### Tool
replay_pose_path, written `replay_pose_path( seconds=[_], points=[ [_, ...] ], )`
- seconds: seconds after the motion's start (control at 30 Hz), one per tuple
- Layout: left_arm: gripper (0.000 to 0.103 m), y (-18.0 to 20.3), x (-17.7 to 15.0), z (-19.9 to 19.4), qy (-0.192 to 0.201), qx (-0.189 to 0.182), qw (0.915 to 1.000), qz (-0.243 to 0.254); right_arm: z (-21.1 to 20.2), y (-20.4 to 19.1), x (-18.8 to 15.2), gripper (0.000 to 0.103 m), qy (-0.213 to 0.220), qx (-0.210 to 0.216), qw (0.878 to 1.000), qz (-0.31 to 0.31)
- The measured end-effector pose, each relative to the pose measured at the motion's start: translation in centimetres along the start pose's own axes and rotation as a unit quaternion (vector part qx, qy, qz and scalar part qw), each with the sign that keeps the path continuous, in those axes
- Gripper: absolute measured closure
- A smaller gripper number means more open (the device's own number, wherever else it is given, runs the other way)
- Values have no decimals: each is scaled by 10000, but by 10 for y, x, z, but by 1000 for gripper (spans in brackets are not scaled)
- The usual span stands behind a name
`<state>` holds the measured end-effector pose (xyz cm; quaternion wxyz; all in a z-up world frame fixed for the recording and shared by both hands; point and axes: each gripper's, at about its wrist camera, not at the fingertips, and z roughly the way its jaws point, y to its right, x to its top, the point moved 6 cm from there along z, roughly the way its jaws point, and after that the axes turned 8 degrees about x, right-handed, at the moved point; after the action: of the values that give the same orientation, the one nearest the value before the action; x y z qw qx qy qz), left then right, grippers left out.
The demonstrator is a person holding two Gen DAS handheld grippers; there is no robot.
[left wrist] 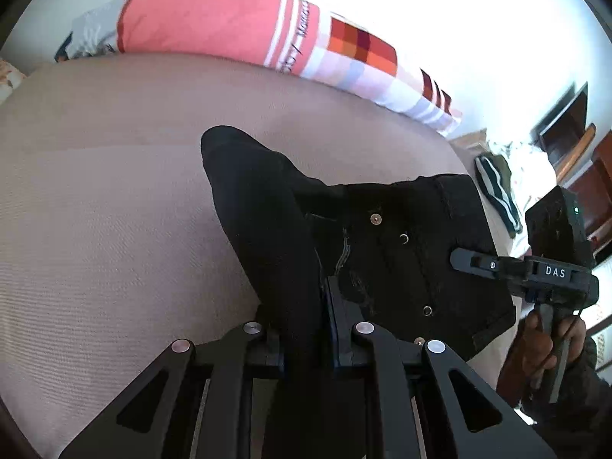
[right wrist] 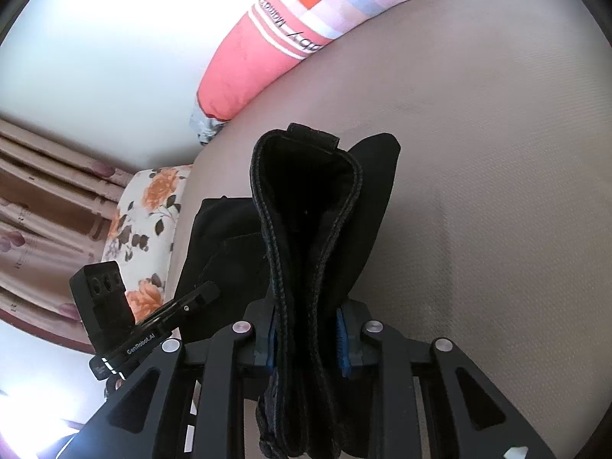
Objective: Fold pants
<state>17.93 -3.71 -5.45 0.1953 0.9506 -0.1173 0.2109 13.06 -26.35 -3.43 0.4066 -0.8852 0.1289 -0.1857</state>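
Black pants (left wrist: 382, 248) lie partly lifted off a beige bedspread (left wrist: 95, 191). In the left wrist view my left gripper (left wrist: 306, 329) is shut on a dark fold of the pants beside the button fly. The right gripper (left wrist: 459, 258), held by a hand (left wrist: 543, 348), grips the waistband end at the right. In the right wrist view my right gripper (right wrist: 306, 332) is shut on the stitched waistband (right wrist: 306, 191), which loops upward between the blue pads. The left gripper (right wrist: 208, 292) shows at the left, against the black cloth.
A long pink pillow (left wrist: 199, 19) and a checked one (left wrist: 363, 49) lie along the far side of the bed. A floral pillow (right wrist: 145, 222) and curtains (right wrist: 38, 191) are beside it. A striped dark garment (left wrist: 497, 191) and wooden furniture (left wrist: 573, 134) sit past the bed's edge.
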Motion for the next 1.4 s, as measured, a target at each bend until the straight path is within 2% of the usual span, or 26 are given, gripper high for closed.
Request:
replay_pose_path(
  seconds=[0.13, 0.43, 0.67, 0.93, 1.4],
  points=[
    [87, -13, 13, -2, 108, 159, 9997, -121, 15, -10, 11, 81, -94, 102, 9998, -132],
    [87, -31, 54, 8, 241, 664, 9975, -20, 46, -27, 50, 81, -247, 321, 9985, -367],
    [87, -57, 99, 28, 405, 684, 9962, -344, 73, -33, 96, 81, -285, 384, 9976, -498],
    [87, -75, 134, 52, 446, 773, 9951, -414, 97, -34, 130, 81, -306, 306, 9976, -543],
    [87, -75, 161, 81, 399, 748, 9960, -291, 98, -14, 154, 81, -153, 239, 9989, -366]
  ],
)
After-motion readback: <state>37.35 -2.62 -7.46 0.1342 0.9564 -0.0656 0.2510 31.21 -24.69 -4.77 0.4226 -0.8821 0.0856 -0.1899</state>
